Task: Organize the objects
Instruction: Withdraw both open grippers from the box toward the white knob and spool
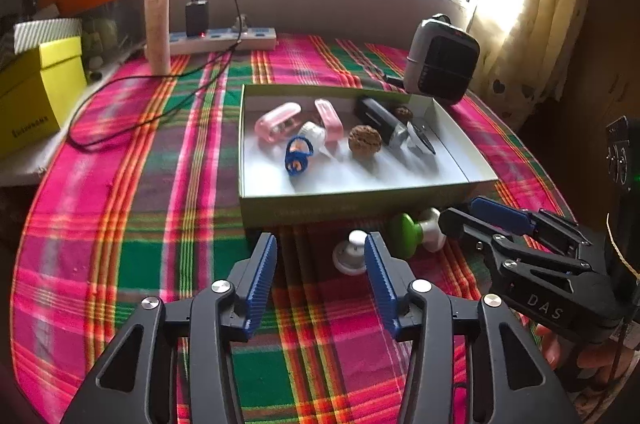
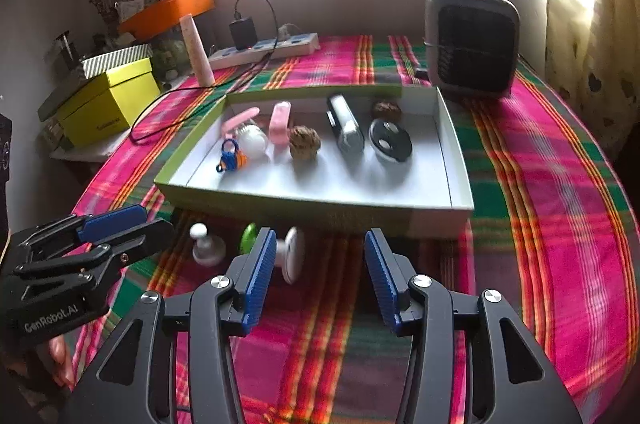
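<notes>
- Green-and-white knobbed piece (image 1: 416, 234) lies on its side at lower centre-right of the left wrist view, before the tray (image 1: 360, 202), just right of the released, empty left gripper (image 1: 320, 272); right gripper (image 1: 472, 220) is nearer.
- Right wrist view: it (image 2: 280, 252) lies lower centre, axis crosswise, beside the released right gripper (image 2: 320, 272).
</notes>
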A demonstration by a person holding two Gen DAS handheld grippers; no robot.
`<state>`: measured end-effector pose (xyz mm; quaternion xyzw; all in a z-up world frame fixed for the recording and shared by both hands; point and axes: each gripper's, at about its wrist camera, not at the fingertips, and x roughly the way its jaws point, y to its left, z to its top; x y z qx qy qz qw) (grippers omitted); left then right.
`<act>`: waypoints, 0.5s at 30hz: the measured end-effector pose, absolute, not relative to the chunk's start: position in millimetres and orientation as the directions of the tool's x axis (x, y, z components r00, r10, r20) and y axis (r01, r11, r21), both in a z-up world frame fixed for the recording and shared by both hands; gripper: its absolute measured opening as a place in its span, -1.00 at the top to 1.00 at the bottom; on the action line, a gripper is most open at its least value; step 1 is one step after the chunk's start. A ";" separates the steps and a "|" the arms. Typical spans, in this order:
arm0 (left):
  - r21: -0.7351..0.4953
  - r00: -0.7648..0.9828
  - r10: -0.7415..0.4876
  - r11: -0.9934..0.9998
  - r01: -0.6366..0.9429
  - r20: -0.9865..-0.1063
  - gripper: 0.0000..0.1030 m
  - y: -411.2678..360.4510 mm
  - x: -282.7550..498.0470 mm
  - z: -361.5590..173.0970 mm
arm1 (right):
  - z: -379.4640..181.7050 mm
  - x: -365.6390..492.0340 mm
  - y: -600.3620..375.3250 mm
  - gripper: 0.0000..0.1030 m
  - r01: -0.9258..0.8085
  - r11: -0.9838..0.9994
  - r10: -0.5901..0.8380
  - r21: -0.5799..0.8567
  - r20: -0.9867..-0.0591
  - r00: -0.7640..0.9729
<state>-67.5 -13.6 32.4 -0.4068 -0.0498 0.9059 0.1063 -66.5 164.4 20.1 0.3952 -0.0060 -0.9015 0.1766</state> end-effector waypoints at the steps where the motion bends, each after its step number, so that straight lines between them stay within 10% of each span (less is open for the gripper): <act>1: -0.178 -0.641 0.233 -0.972 -0.150 -0.731 0.10 -13.8 -67.1 30.6 | 19.2 -65.2 164.8 0.07 0.312 -0.938 -0.322 0.151 -0.711 -0.625; 15: -0.196 -0.598 0.269 -0.963 -0.186 -0.755 0.06 0.6 -69.8 19.0 | 14.5 -53.7 175.7 0.07 0.300 -0.938 -0.329 0.172 -0.711 -0.622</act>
